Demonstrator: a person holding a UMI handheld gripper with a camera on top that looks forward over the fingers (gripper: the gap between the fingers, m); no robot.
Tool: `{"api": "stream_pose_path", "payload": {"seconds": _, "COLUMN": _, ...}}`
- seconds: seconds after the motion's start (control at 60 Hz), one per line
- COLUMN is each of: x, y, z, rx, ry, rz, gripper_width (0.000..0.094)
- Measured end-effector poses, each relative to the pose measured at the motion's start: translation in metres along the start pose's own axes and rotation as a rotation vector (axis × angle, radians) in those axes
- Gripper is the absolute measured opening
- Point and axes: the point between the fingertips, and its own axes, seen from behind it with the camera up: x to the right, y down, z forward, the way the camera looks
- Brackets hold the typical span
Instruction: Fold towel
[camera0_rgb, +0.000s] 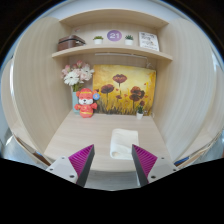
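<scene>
In the gripper view, the gripper (113, 160) sits at the bottom centre of the frame with its two fingers spread apart, pinching nothing; the purple-pink pads (82, 158) face each other across an open gap. Just ahead of the fingers, slightly right of centre and partly between their tips, a folded white towel (125, 141) lies on the pale wooden desk (90, 135), touching neither finger. Beyond it, at the middle of the frame, a painting of dark red flowers on a yellow ground (124, 88) leans against the back wall. To its left stands a small orange and white figurine (86, 103), with a bunch of pale flowers (76, 75) just behind it. A tiny potted plant (140, 109) stands at the painting's lower right. In the upper part of the frame a shelf (110, 50) carries a dark basket (70, 43), two small pots (113, 37) and a white framed card (148, 40); its writing is too small to read.
</scene>
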Motion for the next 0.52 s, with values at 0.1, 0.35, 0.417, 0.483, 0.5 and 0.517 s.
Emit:
{"api": "stream_pose_path", "payload": {"seconds": 0.1, "x": -0.009, "y": 0.009, "z": -0.022, "rx": -0.006, "ry": 0.004, "rz": -0.017, "gripper_width": 0.0744}}
{"api": "stream_pose_path", "payload": {"seconds": 0.35, "x": -0.025, "y": 0.008, "z": -0.054, "rx": 0.033, "ry": 0.007, "rz": -0.021, "gripper_width": 0.0748}}
{"api": "stream_pose_path", "payload": {"seconds": 0.417, "x": -0.027, "y": 0.008, "z": -0.057, "rx": 0.037, "ry": 0.009, "rz": -0.018, "gripper_width": 0.0748}}
{"api": "stream_pose_path", "payload": {"seconds": 0.483, "x": -0.028, "y": 0.010, "z": -0.061, "rx": 0.035, "ry": 0.010, "rz": -0.017, "gripper_width": 0.0747}}
{"api": "stream_pose_path", "payload": {"seconds": 0.5, "x": -0.028, "y": 0.011, "z": -0.061, "rx": 0.036, "ry": 0.010, "rz": -0.017, "gripper_width": 0.0747}}
{"api": "stream_pose_path", "payload": {"seconds": 0.517, "x": -0.028, "y": 0.012, "z": -0.061, "rx": 0.036, "ry": 0.010, "rz": -0.018, "gripper_width": 0.0747}}
